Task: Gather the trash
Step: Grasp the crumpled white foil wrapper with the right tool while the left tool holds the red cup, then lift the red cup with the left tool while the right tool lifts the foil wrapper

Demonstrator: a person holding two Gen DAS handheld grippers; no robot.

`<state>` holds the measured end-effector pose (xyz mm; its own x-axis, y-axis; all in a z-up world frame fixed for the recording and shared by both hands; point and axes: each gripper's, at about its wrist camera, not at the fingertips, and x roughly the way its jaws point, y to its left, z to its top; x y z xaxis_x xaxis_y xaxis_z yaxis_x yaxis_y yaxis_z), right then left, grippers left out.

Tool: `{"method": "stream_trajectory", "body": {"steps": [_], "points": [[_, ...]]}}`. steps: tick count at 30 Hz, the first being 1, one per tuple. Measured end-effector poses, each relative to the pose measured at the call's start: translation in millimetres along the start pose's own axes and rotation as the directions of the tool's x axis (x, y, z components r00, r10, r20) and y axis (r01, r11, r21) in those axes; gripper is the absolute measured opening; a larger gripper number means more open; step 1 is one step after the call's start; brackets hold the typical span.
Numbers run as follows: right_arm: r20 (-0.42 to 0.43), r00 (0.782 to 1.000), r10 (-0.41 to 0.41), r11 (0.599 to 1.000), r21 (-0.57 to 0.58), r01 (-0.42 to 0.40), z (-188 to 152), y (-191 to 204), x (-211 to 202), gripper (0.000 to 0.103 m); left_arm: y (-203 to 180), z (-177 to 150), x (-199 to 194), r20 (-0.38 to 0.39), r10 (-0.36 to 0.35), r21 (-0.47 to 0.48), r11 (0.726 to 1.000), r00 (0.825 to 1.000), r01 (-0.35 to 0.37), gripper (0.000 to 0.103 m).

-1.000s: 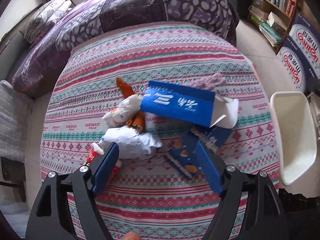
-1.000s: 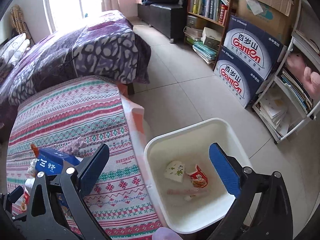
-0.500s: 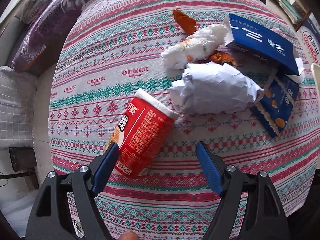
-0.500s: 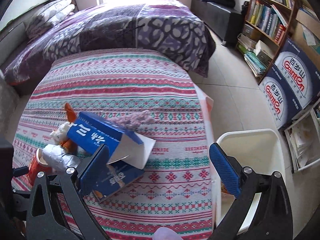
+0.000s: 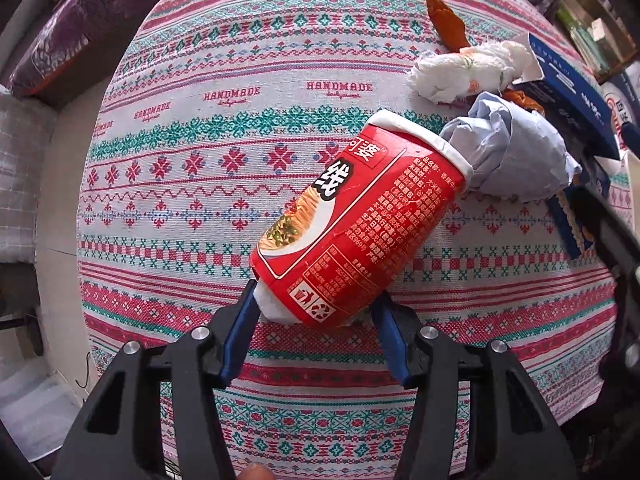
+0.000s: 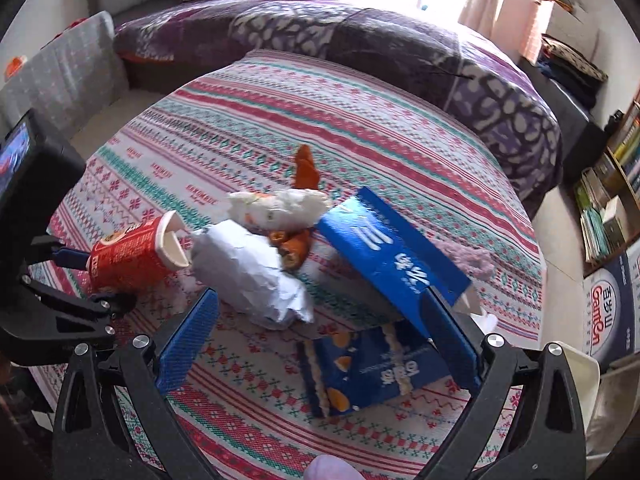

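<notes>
A red noodle cup point(image 5: 352, 216) lies on its side on the striped tablecloth point(image 5: 224, 128). My left gripper point(image 5: 316, 296) points down over it and its jaws are closing, with both blue pads pressing the cup's base. The right wrist view shows the same cup point(image 6: 128, 256) pinched by that left gripper point(image 6: 86, 280). My right gripper point(image 6: 316, 298) hangs open above a crumpled pale paper ball point(image 6: 248, 276) and a blue snack wrapper point(image 6: 372, 372), touching neither. A blue carton point(image 6: 392, 256), a white tissue wad point(image 6: 280, 204) and orange peel point(image 6: 304, 168) lie behind.
The rim of a white bin point(image 6: 580, 364) shows at the table's right edge. A lilac fluff point(image 6: 468, 260) lies beside the carton. A purple bed point(image 6: 400, 40) stands behind the table, with bookshelves point(image 6: 616, 184) and water boxes point(image 6: 608, 312) at the right.
My left gripper swung left from the paper ball to the red cup and closed on its base. My right gripper swung from over the bin back over the table's trash.
</notes>
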<state>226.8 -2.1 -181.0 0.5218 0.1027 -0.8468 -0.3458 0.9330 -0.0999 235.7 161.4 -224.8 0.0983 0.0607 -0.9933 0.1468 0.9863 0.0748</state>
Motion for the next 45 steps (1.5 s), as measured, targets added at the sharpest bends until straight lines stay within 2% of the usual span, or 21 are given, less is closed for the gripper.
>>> {"method": "stream_trajectory", "body": {"steps": [4,6,8,10,11,12,13,15,20,25,29,36,45], "points": [[-0.029,0.999,0.046,0.999,-0.011,-0.047,0.5,15.0,10.3,0.095,14.7,-2.6,-11.3,0.041,-0.041,-0.045,0.998,0.998,0.043,0.047],[-0.05,0.997,0.065,0.998,-0.004,-0.066,0.2,17.9,16.4,0.088,22.5,-3.4,-21.2,0.077,-0.043,-0.073,0.996,0.996,0.049,0.046],[-0.075,0.992,0.099,0.995,0.02,-0.098,-0.2,18.3,22.7,0.075,29.0,-5.2,-30.9,0.108,-0.043,-0.095,0.994,0.993,0.054,0.046],[-0.069,0.994,0.089,0.995,0.044,-0.086,-0.2,17.9,25.3,0.071,33.5,-6.8,-39.1,0.133,-0.06,-0.113,0.991,0.989,0.075,0.046],[-0.061,0.995,0.079,0.996,0.052,-0.076,0.2,16.7,24.9,0.056,33.2,-7.8,-43.3,0.143,-0.067,-0.119,0.989,0.987,0.085,0.047],[-0.059,0.994,0.09,0.994,0.071,-0.085,0.6,12.8,24.9,0.046,32.2,-8.7,-46.7,0.151,-0.071,-0.123,0.988,0.986,0.09,0.047],[-0.054,0.99,0.132,0.986,0.115,-0.125,1.9,6.5,23.0,0.035,30.1,-8.0,-50.4,0.159,-0.071,-0.124,0.988,0.985,0.091,0.047],[-0.039,0.982,0.183,0.97,0.17,-0.174,3.6,-2.0,18.7,0.025,29.1,-9.5,-55.4,0.174,-0.069,-0.126,0.988,0.982,0.092,0.047],[0.011,0.981,0.196,0.962,0.189,-0.195,5.4,-8.4,0.9,0.022,28.7,-2.9,-67.4,0.222,-0.07,-0.149,0.983,0.973,0.105,0.047],[0.105,0.981,0.165,0.961,0.207,-0.184,11.1,-17.0,-27.4,0.022,28.2,3.7,-85.7,0.301,-0.058,-0.186,0.975,0.952,0.118,0.047],[0.177,0.977,0.119,0.962,0.225,-0.158,14.9,-30.3,-49.5,0.022,24.1,6.0,-107.1,0.377,-0.045,-0.201,0.971,0.925,0.129,0.047],[0.269,0.963,-0.009,0.956,0.285,-0.071,10.8,-60.0,-80.3,0.022,4.5,10.4,-135.6,0.492,-0.004,-0.227,0.965,0.871,0.133,0.047],[0.321,0.935,-0.15,0.924,0.381,0.018,-2.1,-102.8,-112.1,0.023,-41.5,14.5,-156.0,0.583,0.03,-0.224,0.966,0.812,0.126,0.047]]}}
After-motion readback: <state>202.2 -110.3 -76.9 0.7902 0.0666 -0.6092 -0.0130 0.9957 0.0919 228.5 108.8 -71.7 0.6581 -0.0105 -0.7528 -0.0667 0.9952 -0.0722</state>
